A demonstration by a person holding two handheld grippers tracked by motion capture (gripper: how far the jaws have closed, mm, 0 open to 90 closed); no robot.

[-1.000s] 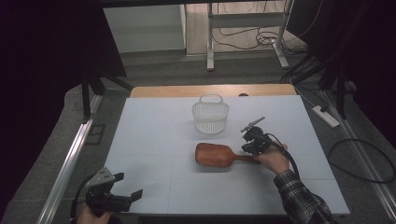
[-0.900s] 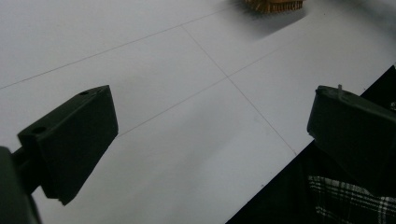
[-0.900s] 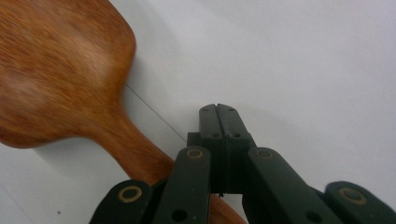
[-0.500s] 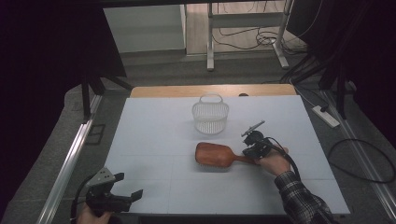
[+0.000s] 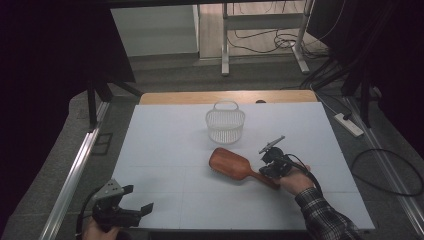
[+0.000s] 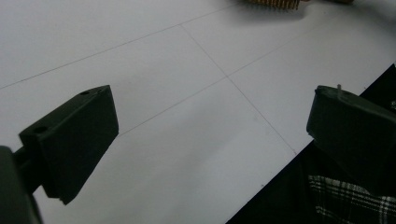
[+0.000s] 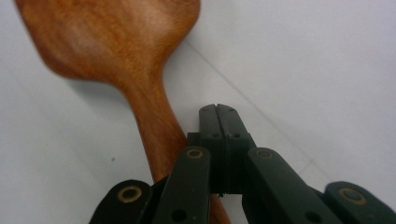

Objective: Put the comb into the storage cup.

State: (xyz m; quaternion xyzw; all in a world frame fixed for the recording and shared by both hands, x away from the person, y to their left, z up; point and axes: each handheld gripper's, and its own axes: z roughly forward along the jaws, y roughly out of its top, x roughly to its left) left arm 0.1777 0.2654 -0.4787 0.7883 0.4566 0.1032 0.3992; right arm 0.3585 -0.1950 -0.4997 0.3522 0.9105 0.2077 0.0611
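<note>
A wooden hairbrush [image 5: 230, 162] lies near the middle of the white table, back up, its handle pointing toward the near right. My right gripper [image 5: 267, 167] sits low over that handle. In the right gripper view its jaws [image 7: 217, 112] are pressed together with nothing between them, and the brush handle [image 7: 156, 135] runs just beside and under them. My left gripper [image 5: 137, 197] hovers at the table's near left corner, open and empty, with its jaws [image 6: 210, 116] spread wide over bare table.
A white mesh basket [image 5: 225, 124] with a handle stands upright behind the brush, toward the far middle of the table [image 5: 165, 150]. The table's near edge runs just under the left gripper. A power strip [image 5: 348, 125] lies on the floor at the right.
The right hand and its gripper have shifted slightly toward the near side along the brush handle. The brush, the basket and the left gripper stay where they were.
</note>
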